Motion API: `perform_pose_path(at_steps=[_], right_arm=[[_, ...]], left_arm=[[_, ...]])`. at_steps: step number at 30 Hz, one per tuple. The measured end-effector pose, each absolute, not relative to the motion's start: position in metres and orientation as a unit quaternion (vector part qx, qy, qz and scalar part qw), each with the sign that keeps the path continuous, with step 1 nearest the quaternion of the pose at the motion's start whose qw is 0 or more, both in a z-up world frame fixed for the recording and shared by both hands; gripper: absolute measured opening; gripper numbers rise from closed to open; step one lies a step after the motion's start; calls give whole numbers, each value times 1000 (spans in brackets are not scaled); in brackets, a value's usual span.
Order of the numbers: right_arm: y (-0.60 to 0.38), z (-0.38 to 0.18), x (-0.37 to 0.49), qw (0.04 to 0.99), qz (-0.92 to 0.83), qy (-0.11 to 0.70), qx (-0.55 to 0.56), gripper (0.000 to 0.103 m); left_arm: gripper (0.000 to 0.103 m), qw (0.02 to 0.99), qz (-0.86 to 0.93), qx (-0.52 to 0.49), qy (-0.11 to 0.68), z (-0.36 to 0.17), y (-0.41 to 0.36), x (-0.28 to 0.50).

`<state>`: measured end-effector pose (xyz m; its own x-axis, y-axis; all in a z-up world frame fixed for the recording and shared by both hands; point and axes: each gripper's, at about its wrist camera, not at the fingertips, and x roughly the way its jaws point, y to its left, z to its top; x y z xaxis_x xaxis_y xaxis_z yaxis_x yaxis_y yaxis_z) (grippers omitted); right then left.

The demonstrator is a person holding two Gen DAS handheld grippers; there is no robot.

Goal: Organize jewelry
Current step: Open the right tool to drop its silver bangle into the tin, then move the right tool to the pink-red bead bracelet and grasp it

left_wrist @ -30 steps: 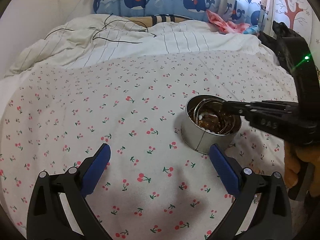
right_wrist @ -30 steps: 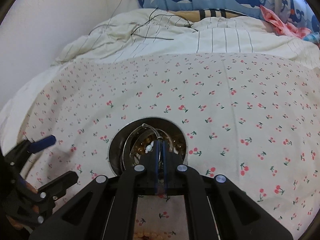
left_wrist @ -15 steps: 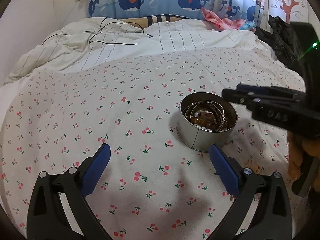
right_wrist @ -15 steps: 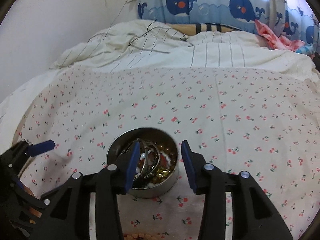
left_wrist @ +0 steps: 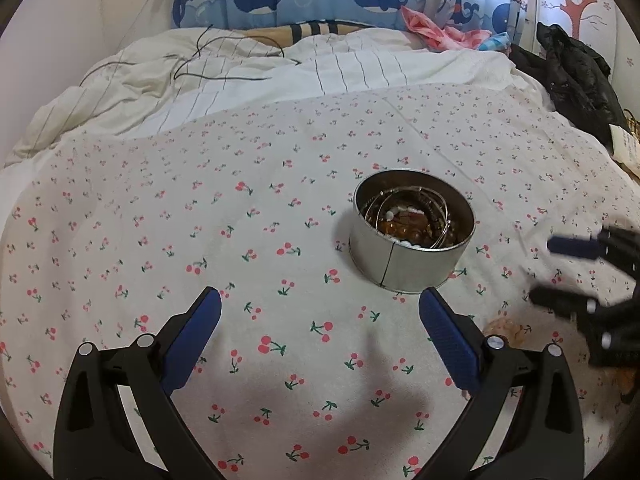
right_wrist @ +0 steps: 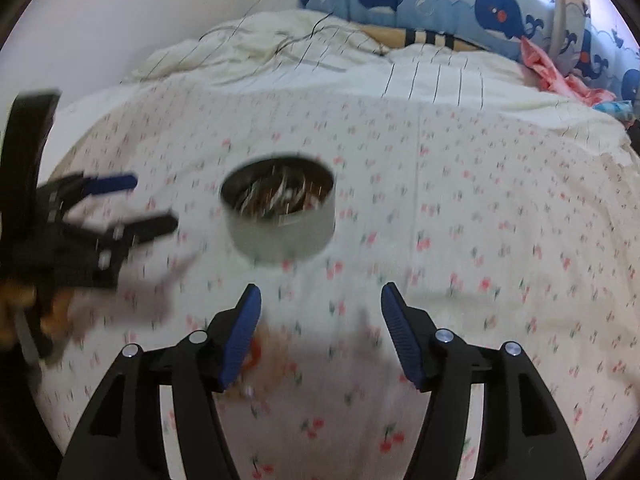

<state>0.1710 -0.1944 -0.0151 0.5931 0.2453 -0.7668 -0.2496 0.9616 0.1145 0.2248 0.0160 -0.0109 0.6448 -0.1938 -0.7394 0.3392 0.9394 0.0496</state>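
A round metal tin sits on the cherry-print bedsheet, and it is already well filled: thin bangles and amber beads lie piled inside it. So a good part of the sorting looks done.

The left gripper hangs just short of the tin on the near side, its blue pads spread wide with nothing between them. The right gripper is also on the near side of the tin, off to the tin's right as the left camera shows it, and its jaws are opening with only bare sheet between them.

At least one piece is left: a small orange beaded thing lies on the sheet near the tin, between the two grippers. I would judge that goes in next; whether more lies out of view I cannot tell.
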Motion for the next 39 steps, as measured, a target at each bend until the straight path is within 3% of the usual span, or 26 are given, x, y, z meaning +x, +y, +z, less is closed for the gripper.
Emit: perform_pose_path(at_steps=[15,24,39], right_arm=[[-164,-44,169,875,122,454,-116,64],[-203,-35,179,884,95,456,-24,64],[-190,-50,176,868,79,478,-104,61]], left_arm=[[95,899,-144,133,391,-21,3,216],[95,899,-143,133,393,-19,3,216],[95,884,-213,120,398,-21,-10,205]])
